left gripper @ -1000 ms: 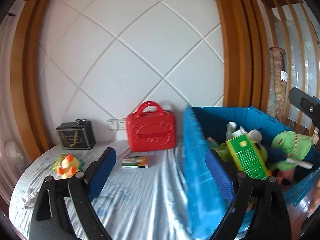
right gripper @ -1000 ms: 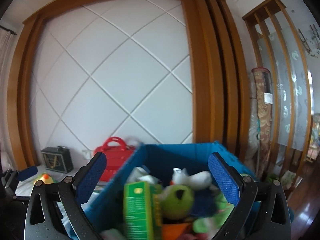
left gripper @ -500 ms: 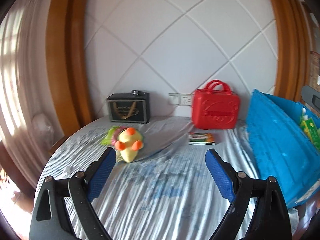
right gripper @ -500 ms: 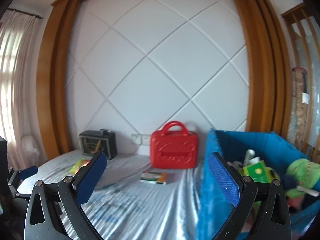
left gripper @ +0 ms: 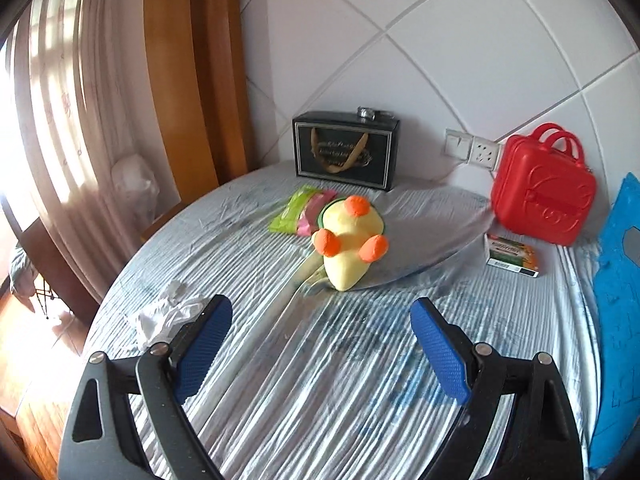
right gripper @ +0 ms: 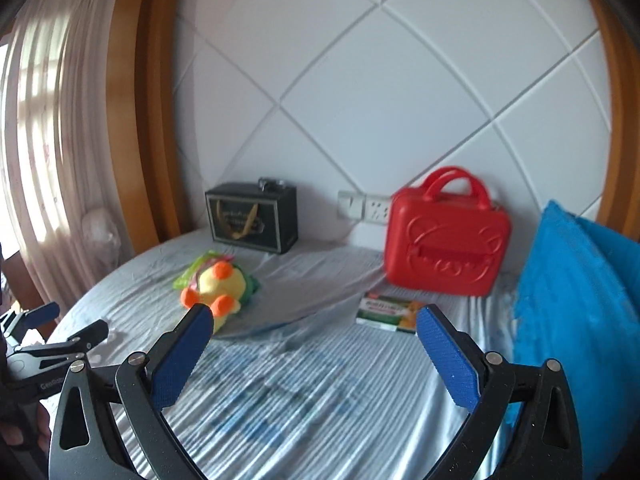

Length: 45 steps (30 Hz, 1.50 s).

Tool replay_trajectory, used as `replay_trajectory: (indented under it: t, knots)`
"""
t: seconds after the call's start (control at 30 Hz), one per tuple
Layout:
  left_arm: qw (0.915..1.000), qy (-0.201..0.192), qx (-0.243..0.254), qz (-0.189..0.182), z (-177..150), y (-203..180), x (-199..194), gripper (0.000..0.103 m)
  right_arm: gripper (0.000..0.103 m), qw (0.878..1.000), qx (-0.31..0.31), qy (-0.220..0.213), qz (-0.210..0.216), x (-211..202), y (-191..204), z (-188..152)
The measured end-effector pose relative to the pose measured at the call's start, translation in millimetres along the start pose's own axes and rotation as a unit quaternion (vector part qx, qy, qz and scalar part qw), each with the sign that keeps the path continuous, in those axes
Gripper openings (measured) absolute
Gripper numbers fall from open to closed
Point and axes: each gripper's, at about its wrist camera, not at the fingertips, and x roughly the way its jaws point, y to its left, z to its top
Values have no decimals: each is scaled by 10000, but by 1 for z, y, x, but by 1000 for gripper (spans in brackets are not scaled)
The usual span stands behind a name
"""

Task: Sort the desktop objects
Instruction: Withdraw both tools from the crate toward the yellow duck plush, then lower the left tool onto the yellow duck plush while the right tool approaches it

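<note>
A yellow plush toy with orange feet lies mid-table, overlapping a green-and-pink packet. My left gripper hovers open just short of the plush, nothing between its blue pads. A crumpled white tissue sits by its left finger. A small green-and-orange box lies flat before a red toy suitcase. In the right wrist view my right gripper is open and empty, with the plush ahead to the left and the box ahead to the right. The left gripper shows at that view's left edge.
A black gift box stands against the white panelled wall. The blue bin rises at the table's right edge. The round table wears a striped blue-grey cloth. Curtains and wooden trim fill the left side.
Both views have swung left and down, away from the filled blue bin toward the table's middle. The plush, packet and tissue now lie close ahead. Both grippers stayed open.
</note>
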Motion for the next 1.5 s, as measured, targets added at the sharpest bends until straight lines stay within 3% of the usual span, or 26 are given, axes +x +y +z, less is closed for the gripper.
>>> replay_trajectory:
  t: [0.3,0.53,0.73,0.83,0.97,1.1,1.17,1.27,1.37,1.5]
  knots:
    - [9971,606,164,-425,21,-12,136,92,103,9954,-340,877,165,131,30,-2]
    - [9885,1207,379,-829,19,-32,255,92,103,9884,-568,1397,-183,231,42,-5]
    - [9810,1588,515,-992,4,-33,317,91,103,9804,-705,1818,-283,305,48,-17]
    - [9864,1354,714,-594,4,-17,320,91,103,9777,-747,1953,-210,324,55,-20]
    - [9909,1269,379,-244,14,31,319,91,103,9761,-831,2007,30,337,69,-21]
    - [9883,1191,501,810,24,78,319,91,103,9752,-850,2018,317,340,86,-20]
    - [9858,1284,308,1033,29,105,317,90,103,9751,-835,1997,491,338,95,-20]
    - [9906,1152,30,741,38,122,294,90,103,9735,-778,2011,762,341,108,-19]
    - [9944,1004,-122,298,45,110,272,90,103,9714,-573,2062,1027,347,120,-17]
    - [9945,1049,32,57,49,91,262,90,103,9654,-190,2180,1420,359,132,-12]
